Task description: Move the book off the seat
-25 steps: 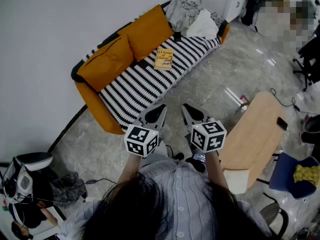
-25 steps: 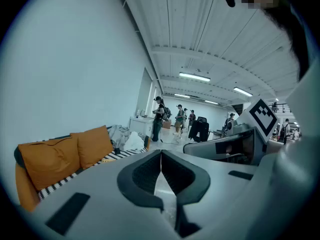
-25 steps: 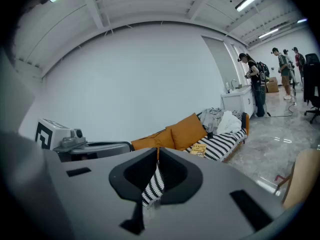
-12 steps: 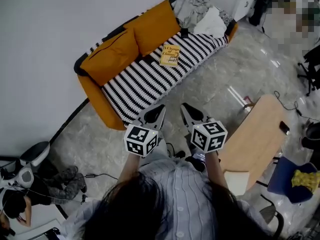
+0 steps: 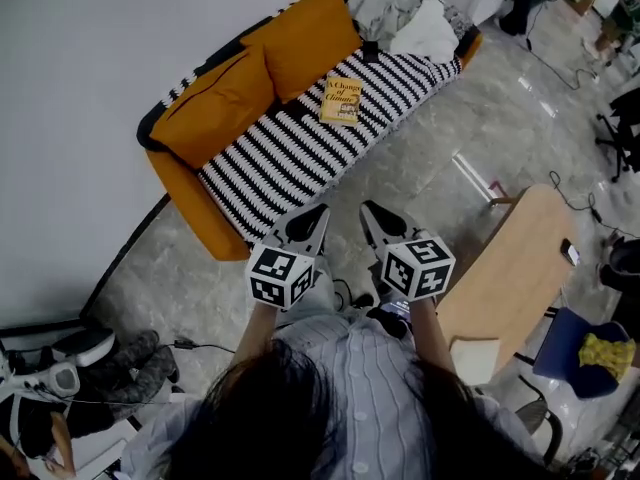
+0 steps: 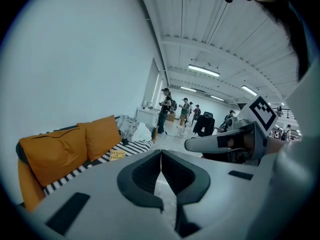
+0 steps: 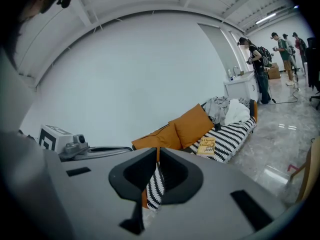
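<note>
On striped seat [image 5: 290, 158], flat yellow book [image 5: 341, 100]

White wall [image 5: 80, 88], grey floor [image 5: 430, 158], prob. marble; wood table [image 5: 520, 268] at rt

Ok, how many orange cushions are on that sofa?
2. One cushion leans against the backrest at the near end of the sofa. The second cushion leans beside it, behind the book. The clothes pile at the far end may hide another.

The striped sofa seat [image 5: 283, 161] carries a yellow book [image 5: 341, 100], lying flat. Two orange cushions [image 5: 217, 108] lean along its back. Crumpled clothes [image 5: 402, 15] are piled at one end.
</note>
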